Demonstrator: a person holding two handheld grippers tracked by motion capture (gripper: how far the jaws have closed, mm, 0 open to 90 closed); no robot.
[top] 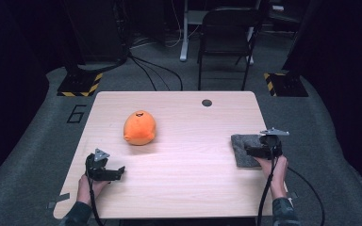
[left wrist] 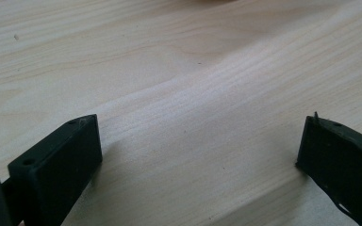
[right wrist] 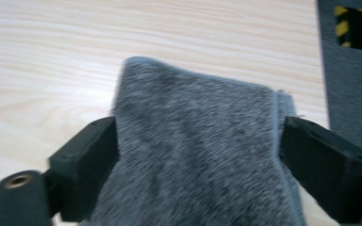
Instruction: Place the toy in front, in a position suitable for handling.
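The right gripper (right wrist: 198,155) stands wide around the grey cloth (right wrist: 198,150), near the worktop (top: 179,179) edge. To grab it well, push down, then squeeze. The left gripper (left wrist: 198,155) is wide and holds nothing.

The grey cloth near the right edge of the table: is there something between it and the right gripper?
Nothing visible. The right gripper is already at the grey cloth, with its open jaws on either side of the folded piece. The orange plush toy lies far away, toward the left gripper.
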